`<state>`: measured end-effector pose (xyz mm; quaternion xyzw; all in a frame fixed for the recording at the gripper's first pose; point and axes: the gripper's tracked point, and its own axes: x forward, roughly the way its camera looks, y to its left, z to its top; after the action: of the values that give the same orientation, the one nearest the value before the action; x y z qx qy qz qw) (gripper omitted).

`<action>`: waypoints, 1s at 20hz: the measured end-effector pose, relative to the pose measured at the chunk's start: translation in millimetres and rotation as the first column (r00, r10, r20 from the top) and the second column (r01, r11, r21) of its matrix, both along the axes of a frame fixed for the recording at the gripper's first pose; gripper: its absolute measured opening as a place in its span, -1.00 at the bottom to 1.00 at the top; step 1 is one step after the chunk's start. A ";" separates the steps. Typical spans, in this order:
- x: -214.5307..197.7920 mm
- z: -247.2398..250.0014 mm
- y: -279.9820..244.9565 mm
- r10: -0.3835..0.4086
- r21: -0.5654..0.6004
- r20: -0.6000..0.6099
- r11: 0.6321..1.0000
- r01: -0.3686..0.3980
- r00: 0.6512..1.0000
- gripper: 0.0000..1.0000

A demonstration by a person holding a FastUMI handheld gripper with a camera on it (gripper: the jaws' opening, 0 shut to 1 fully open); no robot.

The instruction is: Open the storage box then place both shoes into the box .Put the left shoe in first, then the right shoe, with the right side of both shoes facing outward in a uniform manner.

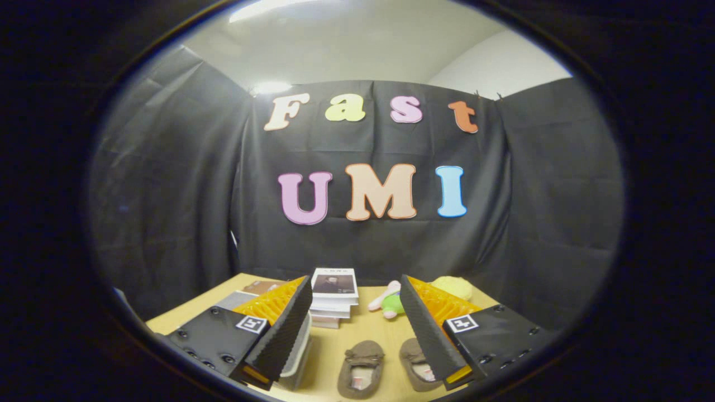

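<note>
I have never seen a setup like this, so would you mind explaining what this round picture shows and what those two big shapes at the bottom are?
The picture comes from a fisheye camera mounted on a handheld gripper, looking forward along its two fingers; those are the big shapes at the bottom. A person carries the tool; there is no robot arm. The fingers stand wide apart and hold nothing.

Between and just ahead of them, on a wooden table, lie two brown slippers: one in the open gap, the other partly behind the right finger. A pale storage box peeks out beside the left finger. Beyond are a stack of books and a plush toy, before the black cloth wall.
</note>
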<state>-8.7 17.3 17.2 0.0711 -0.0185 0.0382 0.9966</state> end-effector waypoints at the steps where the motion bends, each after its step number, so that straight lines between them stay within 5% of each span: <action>1: -2.5 3.0 3.7 0.011 0.056 0.013 0.998 -0.012 1.000 1.00; 6: -17.0 -0.2 16.1 0.047 0.379 0.037 0.924 -0.057 0.998 0.96; 12: -30.3 -46.1 24.8 -0.001 0.723 -0.005 0.690 0.005 1.000 0.95; 20: -33.4 -143.6 58.8 -0.032 0.898 -0.177 0.404 0.175 0.984 0.98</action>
<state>-42.2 76.1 -126.4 0.6015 0.0248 -0.0445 0.7973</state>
